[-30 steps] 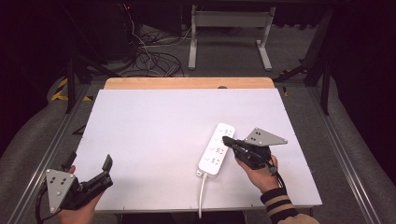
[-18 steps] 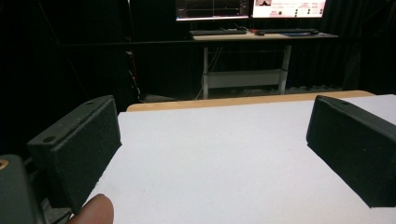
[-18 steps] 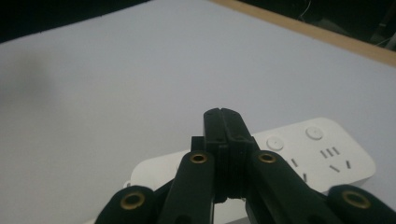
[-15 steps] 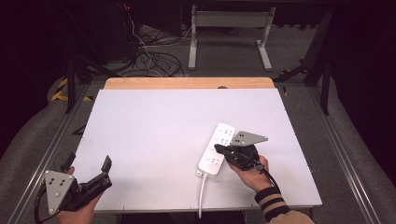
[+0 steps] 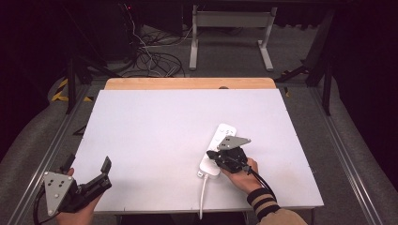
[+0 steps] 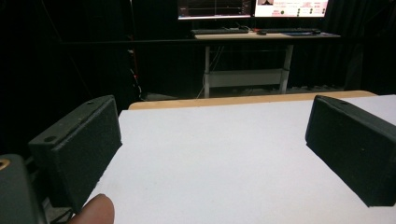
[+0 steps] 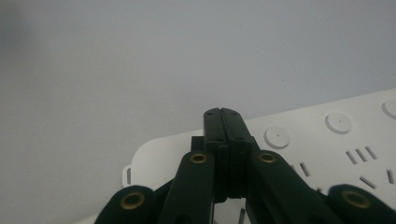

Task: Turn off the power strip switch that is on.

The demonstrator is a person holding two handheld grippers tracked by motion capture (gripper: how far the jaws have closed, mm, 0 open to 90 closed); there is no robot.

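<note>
Left gripper (image 5: 87, 174) sits off the near-left corner of the white rectangular table top (image 5: 155, 126), jaws spread wide, nothing between them. Right gripper (image 5: 212, 157), jaws pressed together and empty, hovers over the near end of the white plastic power strip (image 5: 217, 149), which lies right of the table's centre.

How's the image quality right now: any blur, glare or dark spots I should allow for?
High view: the white table is evenly lit and sharp, the room beyond it dark. Left gripper view: the open tongs and a fingertip up close look soft, while the far monitors are bright. Right gripper view: the shut tongs are crisp over the power strip, and the table fades to a dim grey corner at top left.
</note>
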